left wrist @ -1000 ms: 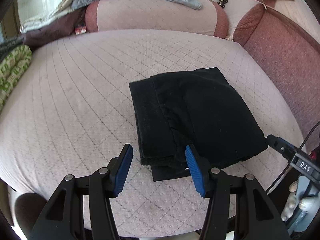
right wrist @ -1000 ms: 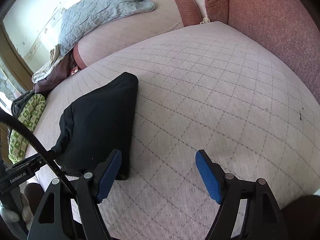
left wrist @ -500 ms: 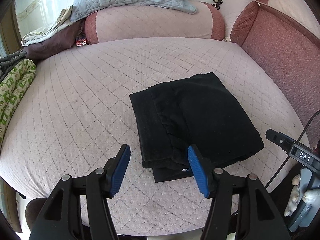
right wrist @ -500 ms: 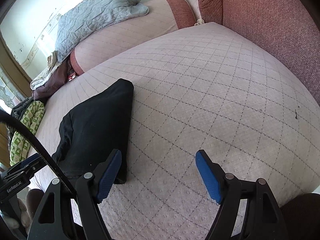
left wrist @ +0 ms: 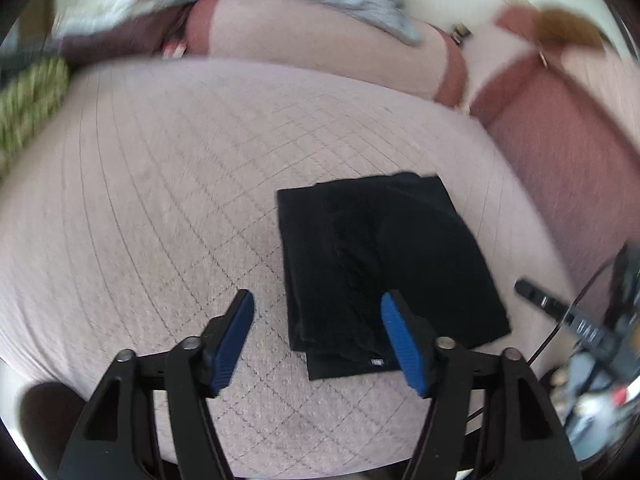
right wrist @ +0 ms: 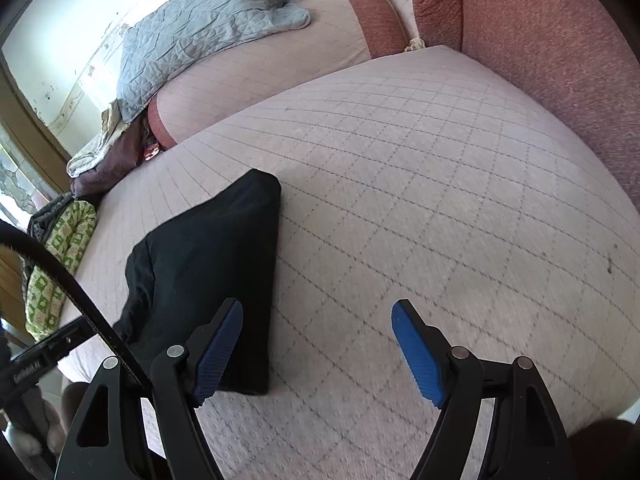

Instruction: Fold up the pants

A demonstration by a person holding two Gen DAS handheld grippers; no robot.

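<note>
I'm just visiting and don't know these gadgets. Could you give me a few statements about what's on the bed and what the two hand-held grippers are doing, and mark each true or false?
1. The black pants lie folded into a compact bundle on the pink quilted bed. True.
2. The left hand-held gripper is clamped on the pants. False: its jaws have just been opening and stand apart above the bundle's near edge.
3. The right hand-held gripper is open and holds nothing. True.
4. A grey quilted blanket lies at the far end of the bed. True.
5. The pants are spread out flat at full length. False: they are folded in layers.
</note>
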